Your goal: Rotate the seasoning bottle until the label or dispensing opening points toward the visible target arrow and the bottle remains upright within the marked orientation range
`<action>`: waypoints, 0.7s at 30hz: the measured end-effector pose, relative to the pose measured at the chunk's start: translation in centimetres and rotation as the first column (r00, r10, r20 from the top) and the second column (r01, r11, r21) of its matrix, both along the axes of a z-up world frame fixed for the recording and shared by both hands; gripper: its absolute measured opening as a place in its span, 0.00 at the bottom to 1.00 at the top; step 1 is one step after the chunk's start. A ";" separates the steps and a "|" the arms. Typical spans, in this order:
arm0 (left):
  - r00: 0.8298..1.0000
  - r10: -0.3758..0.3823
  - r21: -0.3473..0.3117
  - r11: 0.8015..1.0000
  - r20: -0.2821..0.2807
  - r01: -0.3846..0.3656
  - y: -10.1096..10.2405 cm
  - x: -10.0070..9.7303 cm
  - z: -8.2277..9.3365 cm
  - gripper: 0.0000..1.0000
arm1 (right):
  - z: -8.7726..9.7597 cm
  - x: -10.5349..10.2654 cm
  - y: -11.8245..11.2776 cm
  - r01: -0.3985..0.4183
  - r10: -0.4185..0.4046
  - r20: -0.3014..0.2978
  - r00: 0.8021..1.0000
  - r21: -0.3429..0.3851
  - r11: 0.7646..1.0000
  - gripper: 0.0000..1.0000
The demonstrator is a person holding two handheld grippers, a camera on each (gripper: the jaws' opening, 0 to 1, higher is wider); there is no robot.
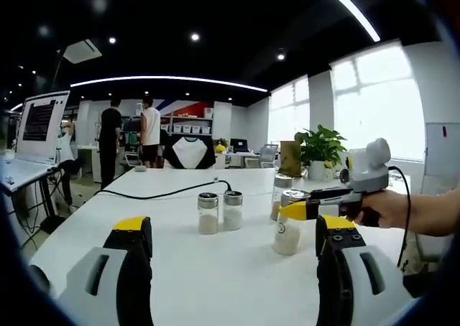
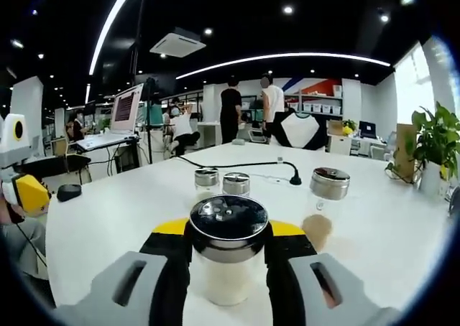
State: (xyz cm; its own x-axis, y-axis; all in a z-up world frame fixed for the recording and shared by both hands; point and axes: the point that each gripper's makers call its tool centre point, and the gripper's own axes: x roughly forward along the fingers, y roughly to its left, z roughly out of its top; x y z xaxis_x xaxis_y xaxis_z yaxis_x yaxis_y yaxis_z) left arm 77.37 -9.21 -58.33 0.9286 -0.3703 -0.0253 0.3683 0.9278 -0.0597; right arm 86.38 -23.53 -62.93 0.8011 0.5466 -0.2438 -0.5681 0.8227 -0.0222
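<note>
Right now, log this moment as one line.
right tool: shut on seasoning bottle | bottle: upright on table | left tool: open

The left claw (image 1: 233, 268) is showing two grey jaws with black inner faces, a dark slot in each, and yellow caps at the tips. In the left gripper view, toward three o'clock, the right claw (image 1: 298, 211) is showing a yellow jaw tip, a black body, a pale grey housing on top and a black cable trailing behind; the person's hand (image 1: 392, 207) is appearing unsleeved. In its own view the right claw (image 2: 228, 250) is showing the same grey, black and yellow jaws.
</note>
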 end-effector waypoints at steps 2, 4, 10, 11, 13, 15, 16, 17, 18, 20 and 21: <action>1.000 -0.009 0.018 1.000 0.006 0.009 -0.2 0.0 0.1 1.00 | 0.0 -0.1 0.1 -0.015 0.015 -0.002 1.000 -0.008 1.000 0.38; 1.000 -0.009 0.014 1.000 0.005 0.009 -0.4 0.0 0.1 1.00 | 0.0 -0.1 0.1 -0.026 0.026 -0.003 1.000 -0.009 1.000 0.38; 1.000 -0.016 0.002 1.000 0.015 0.016 -0.5 0.3 0.7 1.00 | -0.1 -0.2 0.1 -0.074 0.074 0.007 0.997 -0.004 0.997 0.38; 1.000 -0.017 0.000 1.000 0.015 0.017 -0.5 0.3 0.8 1.00 | 0.0 -0.2 0.2 -0.082 0.082 0.005 0.997 -0.005 0.997 0.38; 1.000 -0.018 0.001 1.000 0.018 0.018 -0.5 0.4 1.0 1.00 | 0.0 -0.3 0.2 -0.100 0.100 0.004 0.995 -0.007 0.995 0.38; 1.000 -0.018 -0.001 1.000 0.017 0.018 -0.4 0.5 1.0 1.00 | -0.1 -0.3 0.3 -0.114 0.114 0.004 0.993 -0.006 0.993 0.38; 1.000 -0.020 -0.002 1.000 0.019 0.020 -0.5 0.5 1.1 1.00 | 0.0 -0.5 0.3 -0.129 0.129 0.001 0.992 -0.005 0.992 0.38; 1.000 -0.022 -0.001 1.000 0.020 0.022 -0.5 0.5 1.1 1.00 | 0.0 -0.6 0.3 -0.138 0.138 0.000 0.990 -0.004 0.990 0.38; 1.000 -0.023 0.000 1.000 0.020 0.023 -0.5 0.5 1.1 1.00 | 0.0 -0.8 0.3 -0.149 0.149 0.000 0.989 -0.004 0.989 0.38; 1.000 -0.026 -0.002 1.000 0.018 0.026 -0.6 0.7 1.1 1.00 | 0.0 -0.8 0.2 -0.166 0.166 -0.004 0.986 -0.005 0.986 0.38; 0.999 -0.028 -0.003 1.000 0.017 0.028 -0.6 0.8 1.2 1.00 | 0.0 -0.9 0.2 -0.174 0.174 -0.005 0.985 -0.003 0.985 0.38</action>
